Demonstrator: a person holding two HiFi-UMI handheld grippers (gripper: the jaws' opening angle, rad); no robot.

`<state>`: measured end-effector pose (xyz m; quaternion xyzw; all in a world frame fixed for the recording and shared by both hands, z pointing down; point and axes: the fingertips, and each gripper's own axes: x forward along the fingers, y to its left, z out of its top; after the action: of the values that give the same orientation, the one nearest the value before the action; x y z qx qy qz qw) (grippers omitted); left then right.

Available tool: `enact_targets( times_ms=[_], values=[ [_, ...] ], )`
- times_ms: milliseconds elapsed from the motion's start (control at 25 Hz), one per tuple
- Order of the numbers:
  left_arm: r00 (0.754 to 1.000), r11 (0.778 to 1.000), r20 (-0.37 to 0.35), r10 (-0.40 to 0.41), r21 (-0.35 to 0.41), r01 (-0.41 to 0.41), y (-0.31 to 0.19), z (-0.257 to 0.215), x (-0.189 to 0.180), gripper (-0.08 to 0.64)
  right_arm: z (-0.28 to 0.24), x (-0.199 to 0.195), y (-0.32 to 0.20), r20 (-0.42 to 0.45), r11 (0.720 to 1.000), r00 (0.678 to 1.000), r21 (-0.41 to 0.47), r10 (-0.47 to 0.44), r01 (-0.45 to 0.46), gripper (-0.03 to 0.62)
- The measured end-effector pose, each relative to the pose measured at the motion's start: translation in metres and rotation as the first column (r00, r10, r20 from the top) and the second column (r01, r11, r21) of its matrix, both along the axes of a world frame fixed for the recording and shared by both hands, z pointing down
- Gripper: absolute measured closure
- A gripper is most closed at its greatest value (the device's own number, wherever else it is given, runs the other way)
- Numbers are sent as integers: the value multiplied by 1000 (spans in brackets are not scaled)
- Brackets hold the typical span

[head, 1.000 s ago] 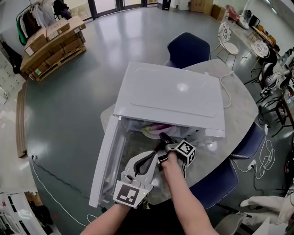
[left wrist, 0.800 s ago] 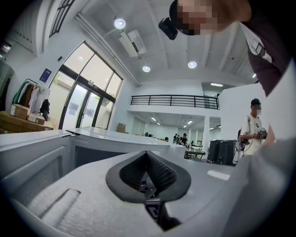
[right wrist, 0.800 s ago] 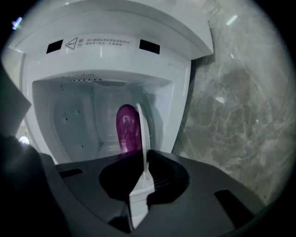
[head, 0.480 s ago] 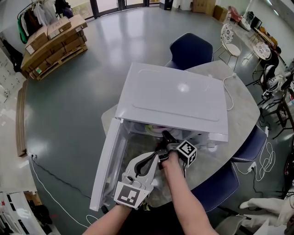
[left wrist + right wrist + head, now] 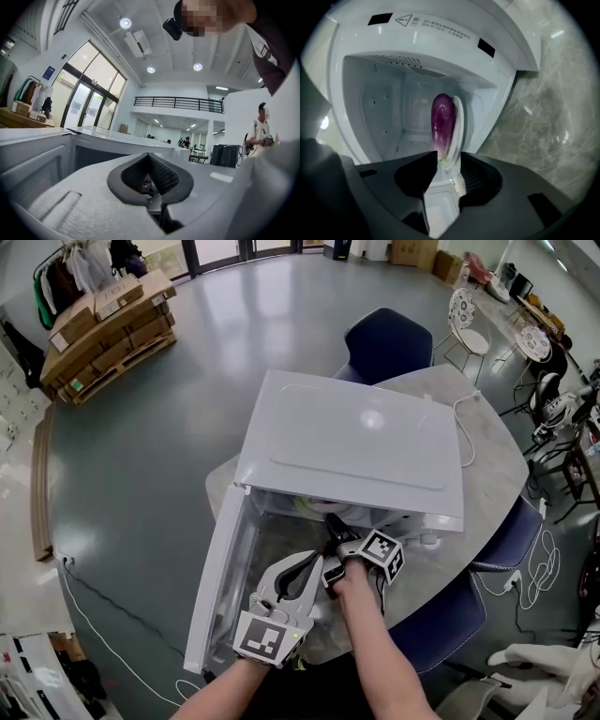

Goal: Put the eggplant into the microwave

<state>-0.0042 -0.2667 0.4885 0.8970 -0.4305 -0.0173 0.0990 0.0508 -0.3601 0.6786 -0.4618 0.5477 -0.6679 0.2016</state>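
Head view: the right gripper [image 5: 330,521] reaches into the mouth of the open microwave [image 5: 356,442], and the left gripper [image 5: 317,562] waits just behind and beside it. Left gripper view: its jaws are pressed together on nothing. Right gripper view: the jaws, just opened, stand apart. The eggplant [image 5: 442,119] lies on its plate [image 5: 458,126] straight ahead inside, its near end between the tips and apparently released. The gripper is best drawn straight back, jaws wide, clear of the plate's rim.

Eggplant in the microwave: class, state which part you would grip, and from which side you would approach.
Probably the eggplant's pale end nearest the opening, coming through the microwave's open front. It points lengthwise toward that opening; walls close off other sides, and a white plate sits alongside.
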Motion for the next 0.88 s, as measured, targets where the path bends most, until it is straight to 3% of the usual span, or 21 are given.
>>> enact_targets(
  times_ms=[160,280,480,680,880],
  values=[
    [1000,1000,10,-3,2,3,-2,-3,-2,552,-1,-4,8,-7,1000,1000,6,-19,19,473],
    [1000,1000,-8,5,-5,-5,0,1,0,552,9,-1,9,-65,999,997,2,-44,44,589],
    [1000,1000,-2,4,-14,-4,-1,4,-1,552,13,1,1,-145,996,986,35,-76,82,589],
    [999,999,32,1,-39,1,-3,9,-4,552,11,2,-13,-170,992,982,73,-87,101,589],
    [1000,1000,11,10,-23,-10,-4,13,0,552,9,5,-28,-202,986,976,121,-85,111,589]
  ],
)
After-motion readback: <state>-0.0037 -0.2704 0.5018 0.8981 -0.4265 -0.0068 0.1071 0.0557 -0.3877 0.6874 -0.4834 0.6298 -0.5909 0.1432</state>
